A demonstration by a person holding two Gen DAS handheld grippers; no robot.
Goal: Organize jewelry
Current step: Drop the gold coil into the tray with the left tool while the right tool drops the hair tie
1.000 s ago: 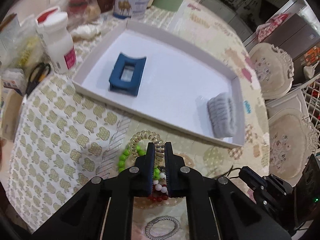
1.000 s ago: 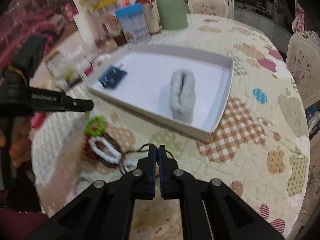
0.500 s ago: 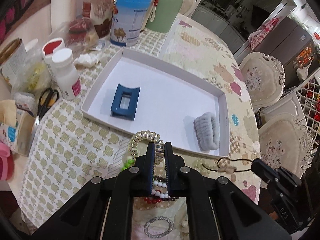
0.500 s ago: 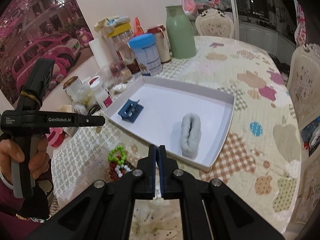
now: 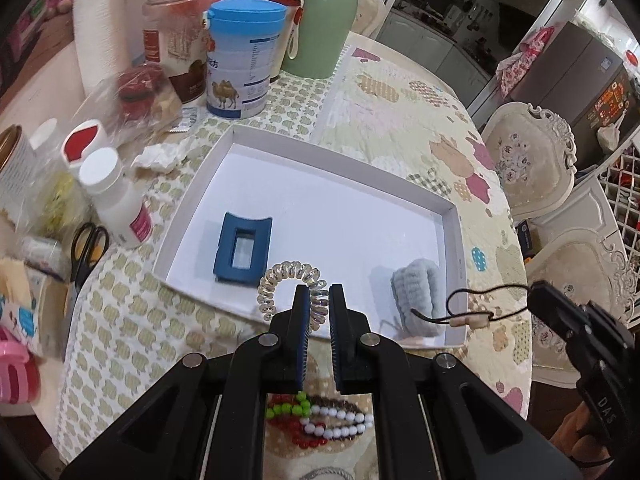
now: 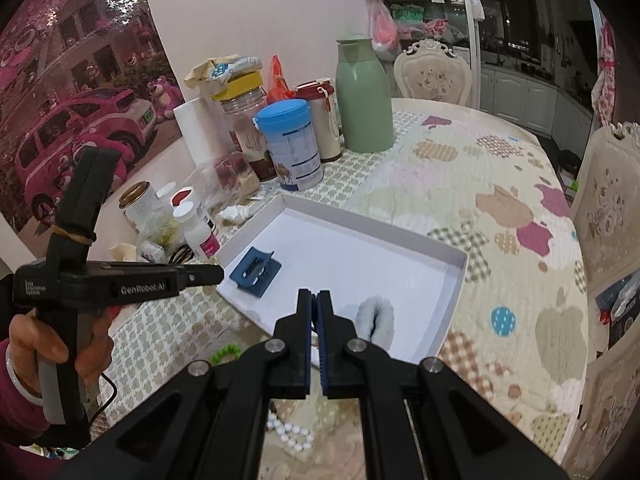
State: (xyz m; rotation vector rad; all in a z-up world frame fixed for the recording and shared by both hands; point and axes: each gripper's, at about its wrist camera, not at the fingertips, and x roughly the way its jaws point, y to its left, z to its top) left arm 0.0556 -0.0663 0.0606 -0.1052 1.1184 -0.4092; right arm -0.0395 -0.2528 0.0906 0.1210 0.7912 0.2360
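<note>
My left gripper (image 5: 318, 300) is shut on a clear spiral hair tie (image 5: 276, 280), held in the air over the near rim of the white tray (image 5: 452, 208). Inside the tray lie a blue hair claw (image 5: 242, 248) and a grey scrunchie (image 5: 416, 300). At the right of the left wrist view, my right gripper (image 5: 534, 296) is shut on a black cord with beige beads (image 5: 468, 320) that hangs over the tray's near right corner. Green, red and white bead bracelets (image 5: 320, 420) lie on the tablecloth beneath my left gripper. The right wrist view shows the right gripper (image 6: 314, 300) closed tight, with the cord hidden.
Left of the tray stand a white pill bottle (image 5: 116, 200), scissors (image 5: 88, 248), a blue-lidded can (image 5: 240, 60), a green flask (image 5: 324, 20) and a paper roll (image 5: 100, 36). A silver ring (image 5: 324, 474) lies near me. Chairs (image 5: 536, 160) ring the table's right side.
Both grippers rose from the tablecloth. The spiral hair tie came up with the left one, the black cord with the right one. The bracelets stayed on the table.
</note>
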